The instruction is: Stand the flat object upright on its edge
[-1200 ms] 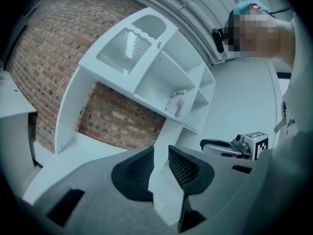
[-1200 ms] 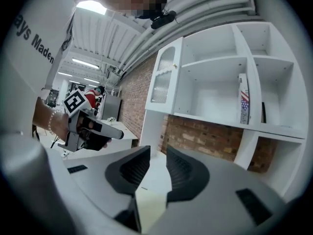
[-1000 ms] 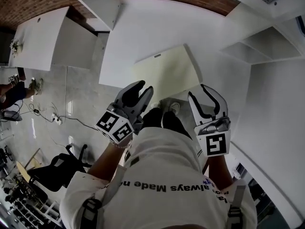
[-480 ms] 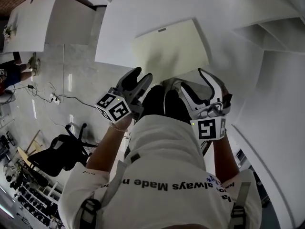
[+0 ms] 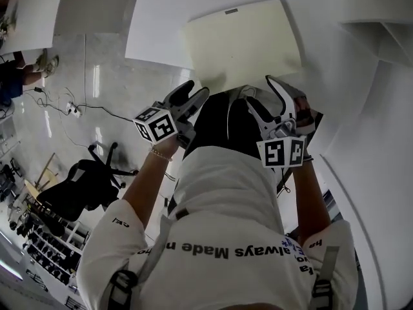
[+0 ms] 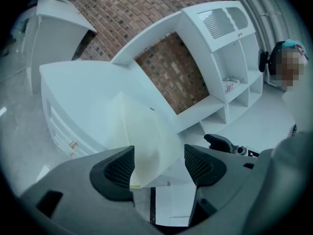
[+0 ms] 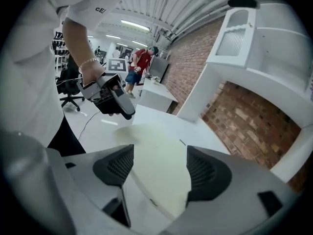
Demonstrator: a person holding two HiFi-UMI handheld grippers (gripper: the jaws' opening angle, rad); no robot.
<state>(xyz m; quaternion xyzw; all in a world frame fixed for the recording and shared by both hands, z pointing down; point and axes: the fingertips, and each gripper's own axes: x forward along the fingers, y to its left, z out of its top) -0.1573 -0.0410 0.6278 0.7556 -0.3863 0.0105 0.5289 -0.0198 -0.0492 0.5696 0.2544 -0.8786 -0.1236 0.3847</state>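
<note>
board (image 5: 245, 44) flat on table (image 5: 161, 24), shelf unit (image 6: 230, 48) right, chair (image 5: 84, 187) on floor (image 5: 97, 76) left

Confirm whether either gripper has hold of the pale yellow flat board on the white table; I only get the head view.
Observer: No. In the left gripper view, the left gripper is opening. Its fingers stand apart and neither pad touches the pale yellow flat board.
Operator: Check the right one.
Observer: The right gripper is opening too. Its view shows the board beyond the gap, lying flat on the white table, with nothing pressed between the pads.
</note>
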